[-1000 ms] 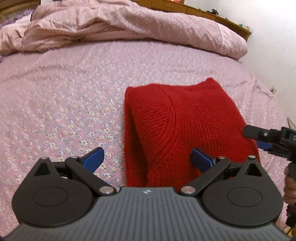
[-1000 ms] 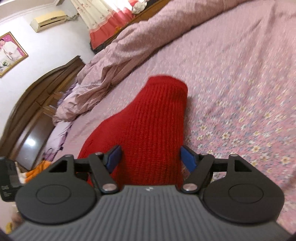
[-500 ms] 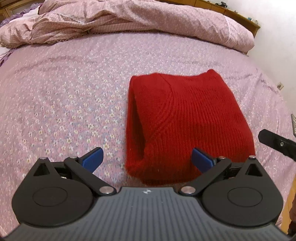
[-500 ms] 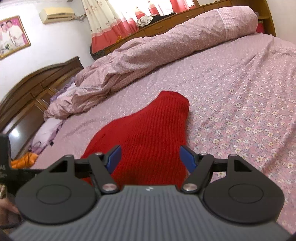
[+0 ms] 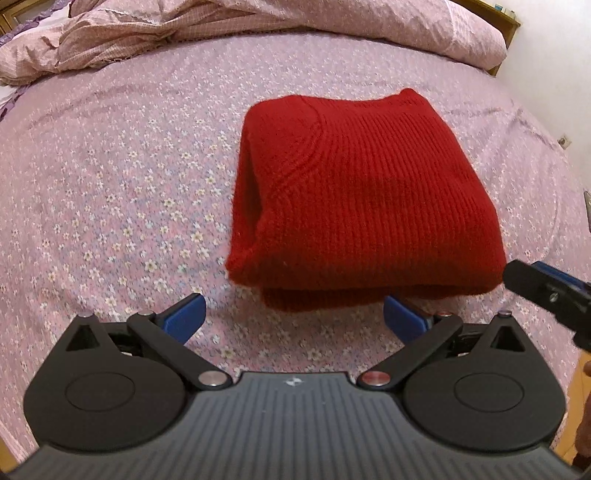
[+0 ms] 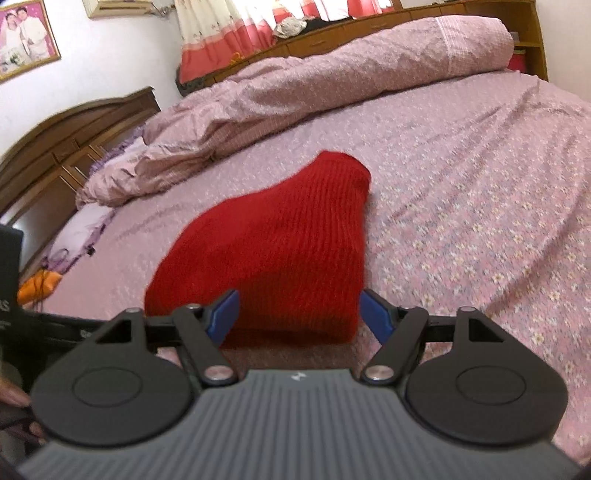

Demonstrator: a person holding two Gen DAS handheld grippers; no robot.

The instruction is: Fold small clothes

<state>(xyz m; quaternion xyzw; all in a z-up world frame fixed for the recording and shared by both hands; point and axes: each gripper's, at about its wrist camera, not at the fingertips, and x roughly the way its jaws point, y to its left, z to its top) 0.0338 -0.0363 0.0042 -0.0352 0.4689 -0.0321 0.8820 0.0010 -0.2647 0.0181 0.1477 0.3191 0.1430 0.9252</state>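
A red knitted sweater [image 5: 362, 199] lies folded into a compact block on the bed [image 5: 110, 177], a little way in front of both tools. The left gripper [image 5: 293, 314] hovers just short of its near edge with its fingers [image 5: 184, 314] spread wide and nothing between them; the right gripper [image 6: 297, 314] sits low at the sweater's end, fingers apart as well, the knit showing between them but not pinched. The fold looks finished, so the main risk is undoing it — a finger dragged across the thick, springy knit could catch the loose lower layer at the near edge and pull it out, or a careless sweep could push the whole bundle askew on the soft sheet. A rumpled quilt [image 5: 258, 26] is heaped along the far side, well apart from the sweater. A dark wooden headboard [image 6: 66, 147], curtains [image 6: 236, 33] and a framed photo [image 6: 26, 37] line the walls; none of it blocks either tool.
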